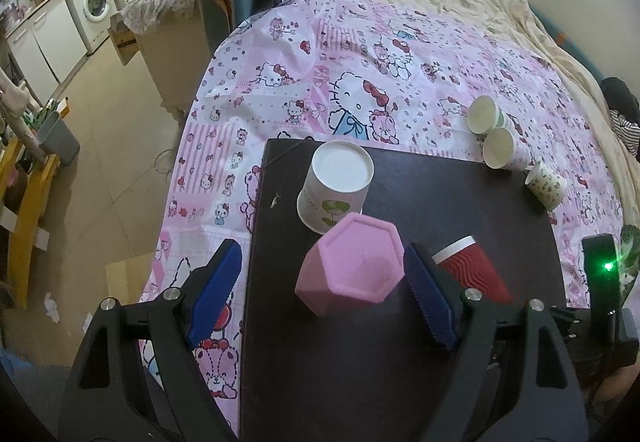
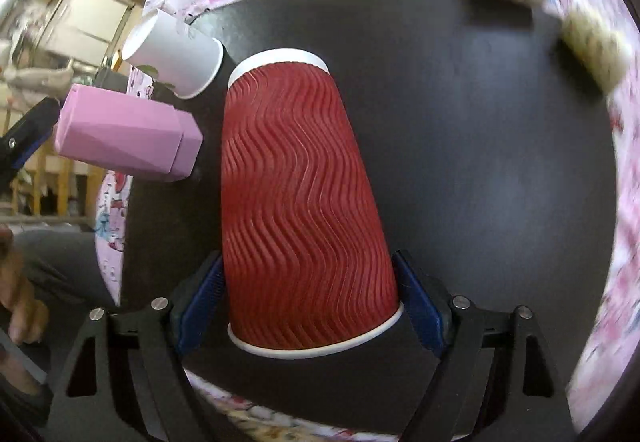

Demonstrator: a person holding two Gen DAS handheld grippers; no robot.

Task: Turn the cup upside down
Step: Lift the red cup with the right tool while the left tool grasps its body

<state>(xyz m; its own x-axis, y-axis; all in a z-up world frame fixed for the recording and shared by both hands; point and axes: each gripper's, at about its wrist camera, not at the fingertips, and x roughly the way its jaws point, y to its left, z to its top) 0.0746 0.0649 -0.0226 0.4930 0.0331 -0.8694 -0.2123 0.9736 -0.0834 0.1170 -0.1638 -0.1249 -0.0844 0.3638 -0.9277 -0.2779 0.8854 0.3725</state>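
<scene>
My right gripper has its jaws closed on the red cup, the blue pads pressed against both sides of the ribbed wall near its wide white rim. The cup points away from me, narrow base toward the far side, over the dark bench; I cannot tell whether it touches the surface.

My left gripper has its jaws spread wide and holds nothing. The pink cup stands upside down on the bench between the pads, close against the right pad and well apart from the left one. Just beyond it the white paper cup with a green print also stands mouth down, almost touching the pink one. In that view the red cup shows to the right of the pink cup.

The bench rests on a bed with a pink cartoon sheet. On the sheet past the bench's far right corner lie three small paper cups on their sides, close together.
</scene>
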